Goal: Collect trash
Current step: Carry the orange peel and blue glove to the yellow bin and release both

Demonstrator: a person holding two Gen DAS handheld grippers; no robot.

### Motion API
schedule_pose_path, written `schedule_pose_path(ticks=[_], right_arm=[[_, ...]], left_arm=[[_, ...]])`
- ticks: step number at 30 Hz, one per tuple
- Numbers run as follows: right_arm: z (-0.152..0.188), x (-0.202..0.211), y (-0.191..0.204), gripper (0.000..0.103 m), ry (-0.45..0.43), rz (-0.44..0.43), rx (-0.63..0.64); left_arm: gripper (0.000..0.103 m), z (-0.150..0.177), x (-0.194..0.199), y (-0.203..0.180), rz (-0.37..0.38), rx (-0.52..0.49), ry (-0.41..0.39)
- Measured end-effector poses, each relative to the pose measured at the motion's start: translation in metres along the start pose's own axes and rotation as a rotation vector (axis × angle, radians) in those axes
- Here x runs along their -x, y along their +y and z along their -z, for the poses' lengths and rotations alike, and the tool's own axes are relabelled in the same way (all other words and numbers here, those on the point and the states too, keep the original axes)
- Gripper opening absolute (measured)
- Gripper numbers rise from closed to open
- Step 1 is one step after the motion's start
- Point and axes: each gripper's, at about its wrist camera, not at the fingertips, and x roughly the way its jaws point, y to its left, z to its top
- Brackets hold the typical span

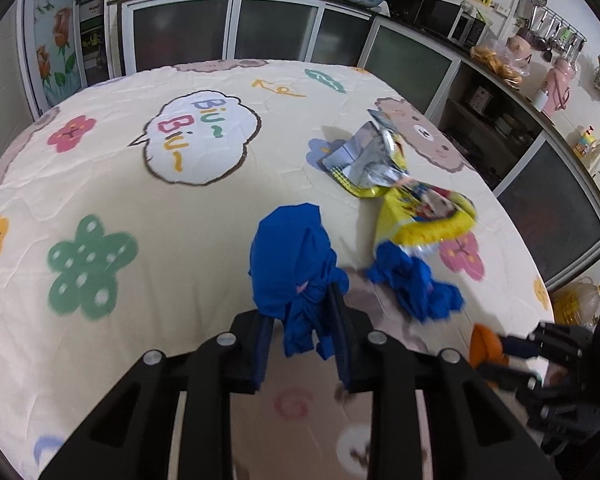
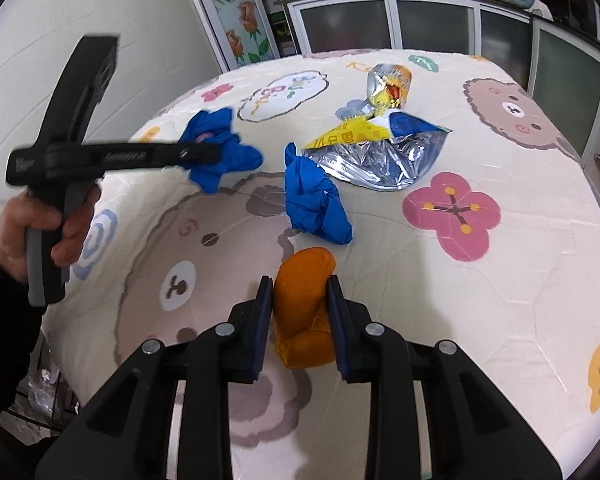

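Note:
My left gripper (image 1: pixel 302 316) is shut on a crumpled blue glove (image 1: pixel 292 264), held a little above the round table; from the right wrist view the same glove (image 2: pixel 216 148) sits at the tip of the left gripper (image 2: pixel 204 154). My right gripper (image 2: pixel 300 300) is shut on an orange peel (image 2: pixel 304 288), which shows at the far right of the left wrist view as an orange peel (image 1: pixel 485 344). A second blue glove (image 2: pixel 314 200) lies on the cloth beside an open yellow-and-silver snack bag (image 2: pixel 380 152). A smaller crumpled wrapper (image 2: pixel 388 84) lies behind it.
A cream tablecloth (image 1: pixel 140 208) with bears and flowers covers the table. Glass-door cabinets (image 1: pixel 276 28) and a counter with baskets, jars and kitchenware ring the far side. A hand (image 2: pixel 40 216) holds the left gripper's handle at the table's left edge.

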Motion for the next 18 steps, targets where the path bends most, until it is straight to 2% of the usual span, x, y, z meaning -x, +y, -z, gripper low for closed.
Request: schedule_pose_path(ticks=[5, 10, 14, 18], right_arm=[[0.02, 0.034, -0.007, 0.026, -0.024, 0.029, -0.039], [0.057, 0.078, -0.026, 0.026, -0.046, 0.095, -0.112], [0.091, 0.118, -0.051, 0.026, -0.069, 0.175, -0.194], [0.132, 0.169, -0.086, 0.026, -0.096, 0.274, -0.307]], left_arm=[[0.025, 0.031, 0.032, -0.016, 0.023, -0.01, -0.014], [0.025, 0.055, 0.052, -0.06, 0.104, -0.069, -0.024], [0.025, 0.068, 0.051, -0.114, 0.202, -0.144, -0.015], [0.025, 0.08, 0.04, -0.186, 0.314, -0.254, 0.011]])
